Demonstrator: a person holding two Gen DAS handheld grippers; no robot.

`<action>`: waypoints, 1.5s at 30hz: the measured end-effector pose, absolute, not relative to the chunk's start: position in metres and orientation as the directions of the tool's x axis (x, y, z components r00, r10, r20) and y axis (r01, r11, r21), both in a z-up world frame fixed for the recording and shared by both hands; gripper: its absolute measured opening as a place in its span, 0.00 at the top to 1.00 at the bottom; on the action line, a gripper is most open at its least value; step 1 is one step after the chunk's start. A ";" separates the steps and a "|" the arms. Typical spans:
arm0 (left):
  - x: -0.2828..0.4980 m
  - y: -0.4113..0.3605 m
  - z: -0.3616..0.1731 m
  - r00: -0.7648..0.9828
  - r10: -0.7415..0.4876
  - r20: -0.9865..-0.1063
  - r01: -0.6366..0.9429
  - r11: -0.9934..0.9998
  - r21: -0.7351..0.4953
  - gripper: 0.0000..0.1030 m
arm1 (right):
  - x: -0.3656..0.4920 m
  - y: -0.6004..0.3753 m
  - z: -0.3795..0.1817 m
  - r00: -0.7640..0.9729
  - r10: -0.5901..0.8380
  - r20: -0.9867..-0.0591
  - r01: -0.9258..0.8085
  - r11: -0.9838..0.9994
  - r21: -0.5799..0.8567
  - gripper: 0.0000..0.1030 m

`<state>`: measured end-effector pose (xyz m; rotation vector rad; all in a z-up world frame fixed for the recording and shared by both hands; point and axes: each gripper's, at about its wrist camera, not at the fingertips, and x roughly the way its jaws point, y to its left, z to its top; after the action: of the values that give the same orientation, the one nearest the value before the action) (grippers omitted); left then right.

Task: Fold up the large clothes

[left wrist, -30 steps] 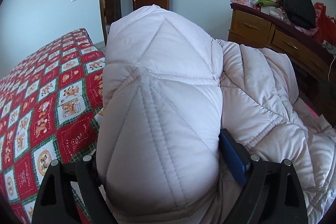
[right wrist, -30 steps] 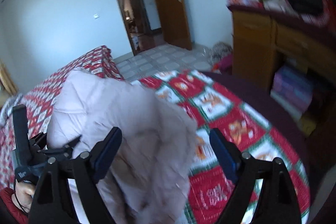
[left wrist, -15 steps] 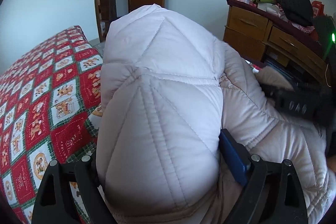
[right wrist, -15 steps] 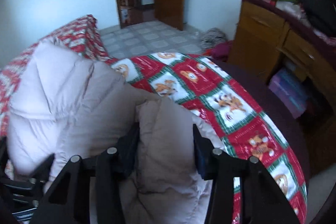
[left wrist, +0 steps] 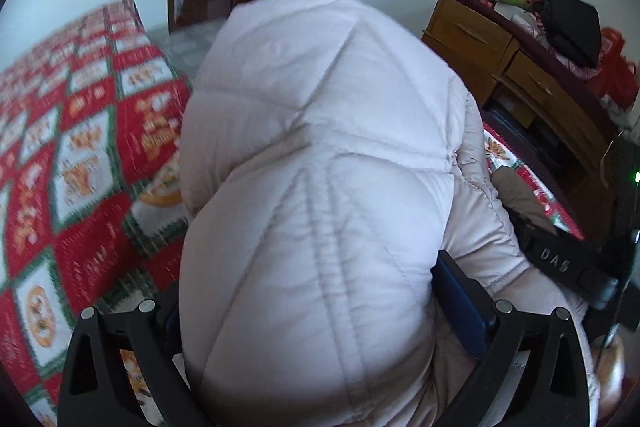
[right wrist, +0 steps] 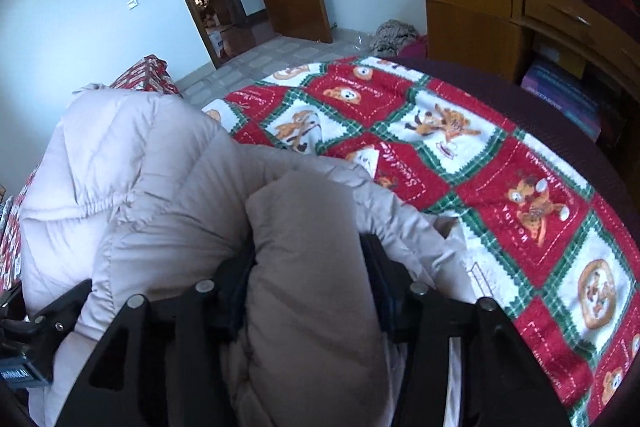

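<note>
Mostly hidden: left gripper point(left wrist: 316, 307) pad | jaws opening round coat point(left wrist: 320, 155) | right gripper point(right wrist: 308, 283) jaws clamp coat

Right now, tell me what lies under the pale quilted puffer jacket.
Under the pale quilted puffer jacket lies the red, white and green patchwork bedspread. Whatever else sits beneath the jacket's bulk is covered.

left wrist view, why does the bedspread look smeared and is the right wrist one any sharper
Left wrist view: motion blur smears the bedspread at left, while the padded jacket stays crisp; fisheye bends the dresser. Right wrist view: sharper throughout, bedspread print readable, only dark vignette corners.
</note>
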<state>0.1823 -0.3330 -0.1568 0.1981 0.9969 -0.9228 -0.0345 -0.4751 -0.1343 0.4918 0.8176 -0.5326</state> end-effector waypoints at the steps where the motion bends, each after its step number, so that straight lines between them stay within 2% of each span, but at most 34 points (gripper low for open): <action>1: 0.183 -0.331 -0.157 0.202 -0.578 -0.791 0.744 0.616 -0.260 0.00 | -0.035 -0.473 -0.134 0.567 -0.256 -0.783 0.614 0.765 0.194 0.50; 14: 0.204 -0.346 -0.117 0.276 -0.582 -0.765 0.755 0.624 -0.202 0.01 | -0.040 -0.472 -0.135 0.593 -0.248 -0.766 0.607 0.763 0.223 0.50; 18: 0.215 -0.364 -0.129 0.316 -0.519 -0.794 0.741 0.658 -0.135 0.01 | -0.041 -0.474 -0.134 0.601 -0.248 -0.760 0.610 0.757 0.235 0.50; 21: 0.232 -0.370 -0.151 0.239 -0.533 -0.812 0.724 0.655 -0.217 0.01 | -0.039 -0.475 -0.134 0.595 -0.260 -0.761 0.620 0.751 0.228 0.49; 26: 0.257 -0.380 -0.161 0.151 -0.513 -0.845 0.697 0.662 -0.278 0.01 | -0.037 -0.477 -0.136 0.593 -0.248 -0.766 0.612 0.756 0.230 0.49; 36: 0.234 -0.398 -0.163 0.310 -0.421 -0.853 0.737 0.673 -0.065 0.00 | -0.024 -0.482 -0.133 0.540 -0.219 -0.813 0.595 0.782 0.184 0.46; 45: 0.237 -0.399 -0.169 0.329 -0.431 -0.840 0.736 0.675 -0.058 0.00 | -0.016 -0.486 -0.138 0.547 -0.214 -0.809 0.571 0.802 0.174 0.41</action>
<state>0.2367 -0.3989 -0.1686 0.3636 0.9640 -0.7855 -0.0163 -0.4857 -0.1384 0.4512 0.8761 -0.4844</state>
